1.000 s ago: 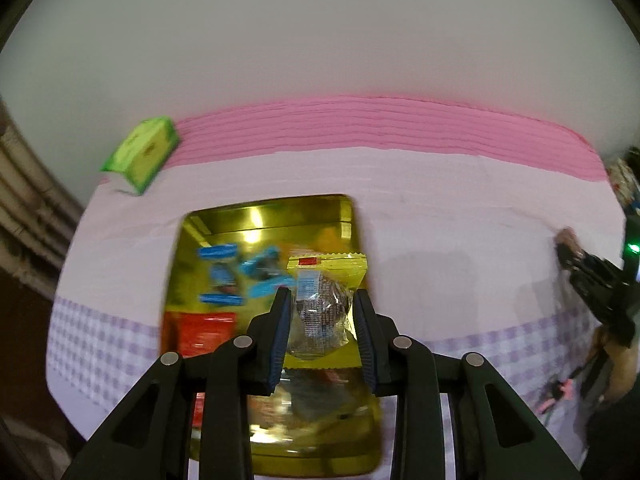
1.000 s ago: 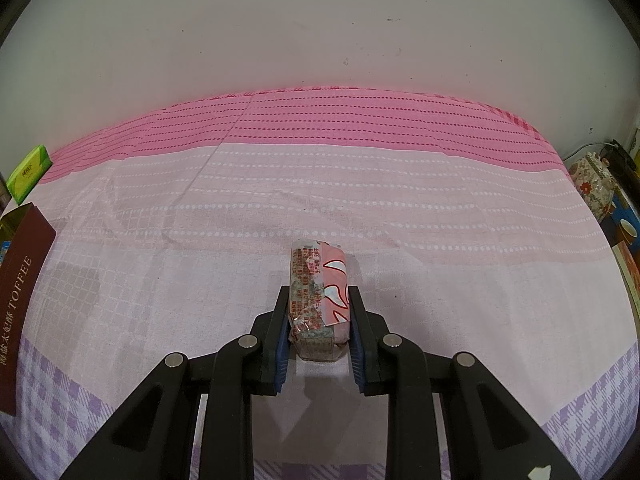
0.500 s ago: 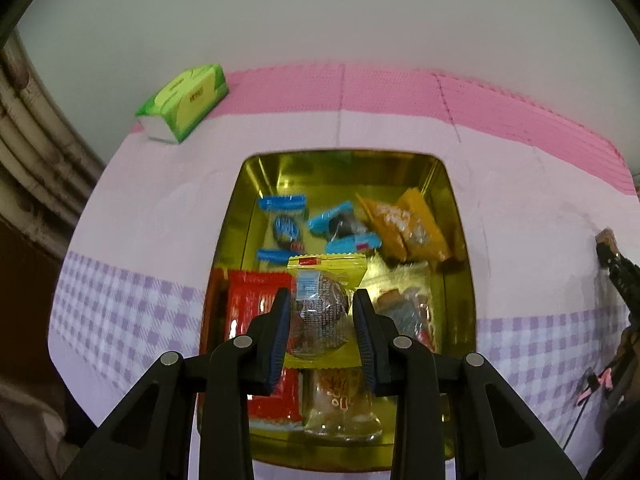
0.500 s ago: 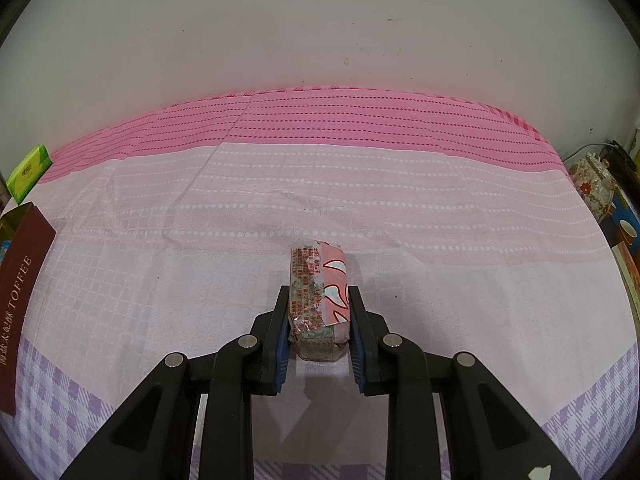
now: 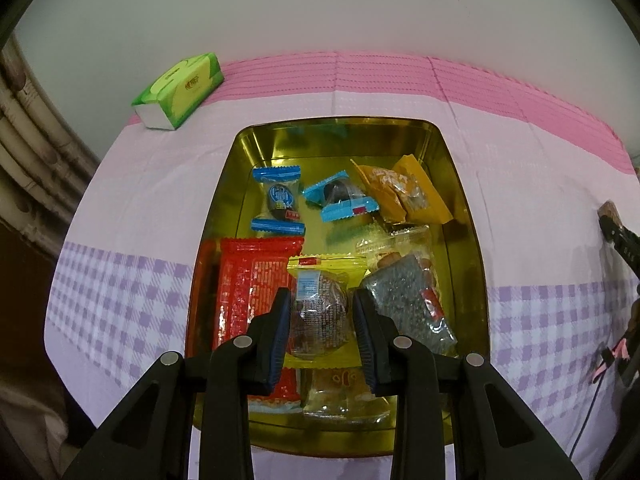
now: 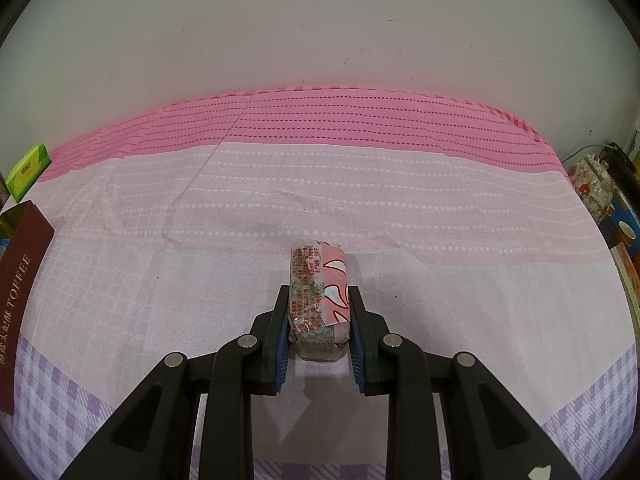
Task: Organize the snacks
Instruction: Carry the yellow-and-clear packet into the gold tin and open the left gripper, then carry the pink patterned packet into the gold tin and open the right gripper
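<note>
Your left gripper [image 5: 319, 322] clenches a light, crinkly, slippery cookie [image 5: 318, 318] midway over the tin [image 5: 466, 216]; your right gripper [image 6: 318, 312] pinches a soft pink pack [image 6: 318, 292].

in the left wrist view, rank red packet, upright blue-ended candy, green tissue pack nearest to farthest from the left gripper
1. red packet, in the gold tin, just left of the left gripper
2. upright blue-ended candy, farther back in the tin, left side
3. green tissue pack, outside the tin, far left on the cloth

Snack packets [image 5: 280, 204] lie inside the tin [image 5: 472, 240] on the tablecloth [image 5: 132, 240]. A tissue pack [image 5: 180, 90] sits behind the tin, leftward.
</note>
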The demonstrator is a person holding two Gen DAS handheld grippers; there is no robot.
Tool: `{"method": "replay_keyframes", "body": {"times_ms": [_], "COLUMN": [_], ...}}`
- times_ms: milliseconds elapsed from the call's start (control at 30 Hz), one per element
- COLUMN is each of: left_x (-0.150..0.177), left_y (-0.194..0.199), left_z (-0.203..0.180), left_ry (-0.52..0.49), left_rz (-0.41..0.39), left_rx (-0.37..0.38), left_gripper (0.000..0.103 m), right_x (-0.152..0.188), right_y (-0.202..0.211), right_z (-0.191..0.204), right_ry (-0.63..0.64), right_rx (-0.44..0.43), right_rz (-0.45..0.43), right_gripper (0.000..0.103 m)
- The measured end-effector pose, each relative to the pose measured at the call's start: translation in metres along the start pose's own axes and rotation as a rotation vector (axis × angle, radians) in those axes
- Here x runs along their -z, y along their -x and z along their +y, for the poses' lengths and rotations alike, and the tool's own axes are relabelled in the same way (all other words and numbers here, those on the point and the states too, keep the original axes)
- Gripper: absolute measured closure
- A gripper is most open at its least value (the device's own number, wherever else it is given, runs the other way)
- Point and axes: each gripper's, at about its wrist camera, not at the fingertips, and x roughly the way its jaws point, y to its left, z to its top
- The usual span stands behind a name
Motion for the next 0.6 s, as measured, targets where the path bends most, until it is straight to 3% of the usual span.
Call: {"method": "replay_keyframes", "body": {"times_ms": [400, 600], "left_x": [0.001, -0.001], "left_y": [0.008, 0.021], "left_z": [-0.003, 0.01], "left_ry": [-0.046, -0.012], "left_rz": [-0.048, -0.088], "left_rx": [-0.026, -0.012], "left_gripper": [0.069, 0.054], "right_x": [-0.002, -0.009], "right_y": [0.001, 0.017], "right_z": [-0.004, 0.013], "right_ry": [-0.012, 0.003], "right_rx": [-0.021, -0.054], "right_rz": [0.0, -0.021], "right_gripper": [0.081, 0.081]}}
